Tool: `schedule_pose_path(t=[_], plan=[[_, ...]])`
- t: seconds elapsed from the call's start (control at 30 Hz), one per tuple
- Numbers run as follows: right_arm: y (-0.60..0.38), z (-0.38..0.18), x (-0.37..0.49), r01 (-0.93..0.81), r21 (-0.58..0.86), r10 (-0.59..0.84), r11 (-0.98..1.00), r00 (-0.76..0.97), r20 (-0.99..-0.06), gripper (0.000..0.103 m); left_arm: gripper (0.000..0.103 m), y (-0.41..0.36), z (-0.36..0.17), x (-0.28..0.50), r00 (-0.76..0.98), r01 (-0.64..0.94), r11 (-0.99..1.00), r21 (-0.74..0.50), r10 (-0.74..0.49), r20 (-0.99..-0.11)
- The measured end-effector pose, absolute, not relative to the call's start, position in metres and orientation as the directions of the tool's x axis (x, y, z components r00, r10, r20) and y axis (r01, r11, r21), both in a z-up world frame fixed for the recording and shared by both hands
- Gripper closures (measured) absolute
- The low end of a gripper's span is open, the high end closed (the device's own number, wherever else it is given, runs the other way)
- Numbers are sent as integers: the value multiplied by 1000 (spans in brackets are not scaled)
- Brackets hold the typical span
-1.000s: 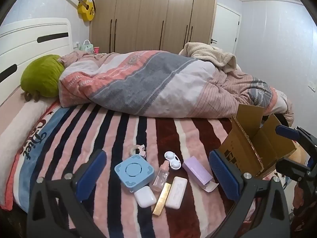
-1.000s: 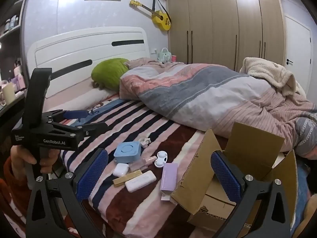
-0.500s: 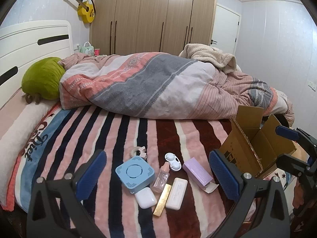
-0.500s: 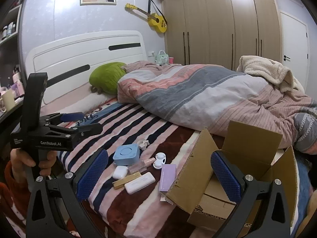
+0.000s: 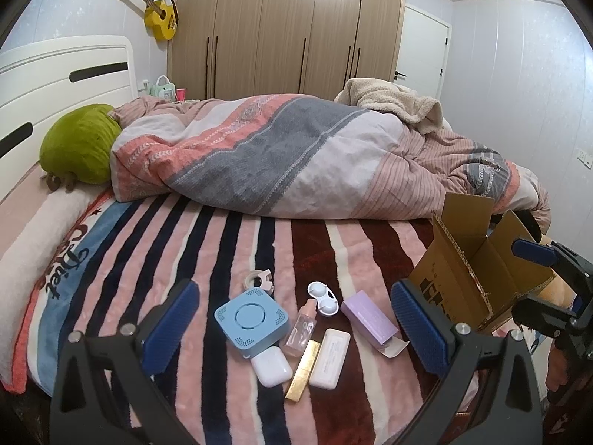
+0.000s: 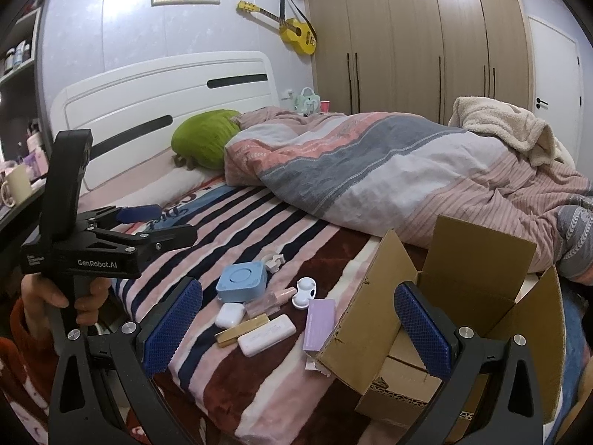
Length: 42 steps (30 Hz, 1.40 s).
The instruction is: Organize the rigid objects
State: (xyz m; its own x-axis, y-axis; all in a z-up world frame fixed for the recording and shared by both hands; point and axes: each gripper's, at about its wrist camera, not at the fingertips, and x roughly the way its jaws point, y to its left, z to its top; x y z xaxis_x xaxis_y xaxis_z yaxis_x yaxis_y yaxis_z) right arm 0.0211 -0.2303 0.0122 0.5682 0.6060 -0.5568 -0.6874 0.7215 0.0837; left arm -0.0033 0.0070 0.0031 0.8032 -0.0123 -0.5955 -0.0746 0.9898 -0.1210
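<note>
Small rigid items lie grouped on the striped blanket point(image 5: 129, 259): a blue square device point(image 5: 252, 320), a white earbud case point(image 5: 271, 367), a gold bar point(image 5: 303, 371), a white flat case point(image 5: 330, 358), a clear bottle point(image 5: 302, 328), a white lens case point(image 5: 323, 298), a purple box point(image 5: 368, 317) and a tape dispenser point(image 5: 259, 280). An open cardboard box point(image 5: 478, 270) stands to their right. My left gripper point(image 5: 294, 328) is open and empty above the items. My right gripper point(image 6: 296, 328) is open and empty, between the items point(image 6: 242, 282) and the box point(image 6: 470, 296).
A rumpled quilt point(image 5: 278, 159) covers the far half of the bed. A green pillow point(image 5: 79, 148) lies by the white headboard point(image 5: 55, 74). Wardrobes point(image 5: 289, 29) line the back wall. A mug point(image 6: 16, 185) sits on a side shelf at left.
Both views have shifted slightly; the left gripper has moved a little nearer the items. Both grippers remain open and empty. No item has moved.
</note>
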Motion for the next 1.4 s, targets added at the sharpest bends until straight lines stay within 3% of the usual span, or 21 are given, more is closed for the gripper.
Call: schedule_pose_path(t=[1.13,1.4], plan=[[-235,13,16,-688,90,616,720,574,-539,0,0,5,1,-2,806,-79,991,-106,1,-592],[-220,17,-9,-757,49,675,652,549,-493,0,0,12,2,0,812,-50,988,-144,-44,-581]])
